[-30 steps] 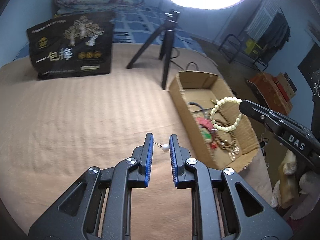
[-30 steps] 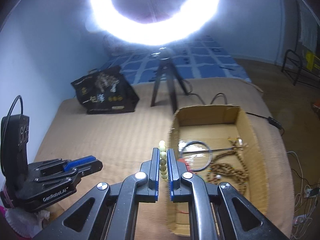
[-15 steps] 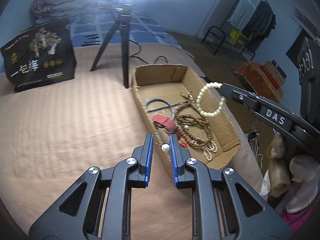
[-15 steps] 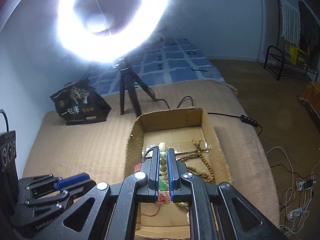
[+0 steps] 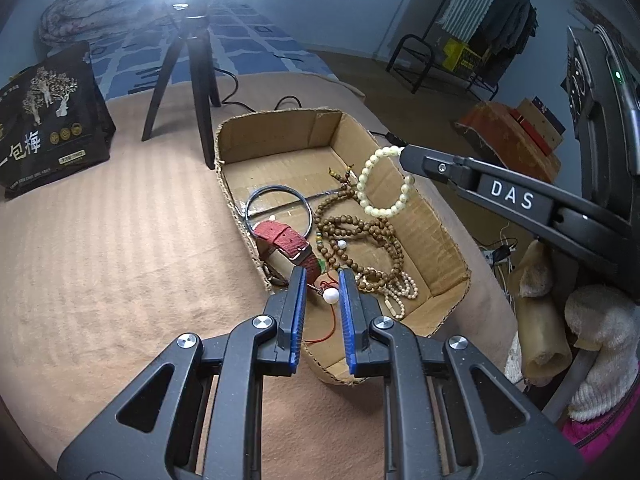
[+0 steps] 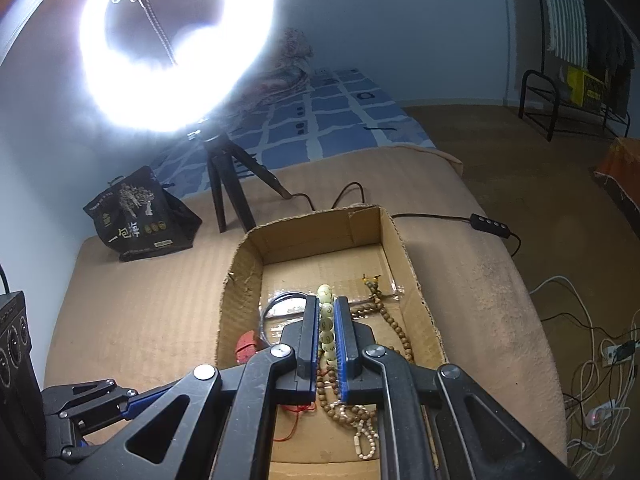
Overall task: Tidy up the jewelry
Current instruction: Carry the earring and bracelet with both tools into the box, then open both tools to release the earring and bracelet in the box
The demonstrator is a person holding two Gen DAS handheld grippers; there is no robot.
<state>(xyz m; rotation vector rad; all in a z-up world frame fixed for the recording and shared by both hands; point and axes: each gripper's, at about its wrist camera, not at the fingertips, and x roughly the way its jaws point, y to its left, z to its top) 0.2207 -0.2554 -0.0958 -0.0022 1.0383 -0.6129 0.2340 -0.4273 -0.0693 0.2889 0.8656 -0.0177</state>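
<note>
A cardboard box [image 5: 280,128] [image 6: 248,264] on the tan blanket holds brown bead strands [image 5: 360,236], a thin ring bangle [image 5: 278,210], a red watch strap [image 5: 282,240] and a small pale bead strand [image 5: 396,292]. My left gripper [image 5: 323,286] is shut on a pearl earring [image 5: 330,296], pinned between its pads, above the box's near left corner. My right gripper [image 6: 327,312] is shut on a cream bead bracelet [image 6: 326,320], which hangs over the box in the left wrist view [image 5: 382,184].
A black tripod [image 5: 192,80] carrying a bright ring light [image 6: 176,40] stands behind the box. A black printed bag [image 5: 48,120] sits far left. A cable with a switch [image 6: 490,224] runs right of the box. Floor and a clothes rack [image 5: 480,40] lie beyond.
Both grippers have moved over the box with their pieces still held. The box now lies directly below them and looks closer.
</note>
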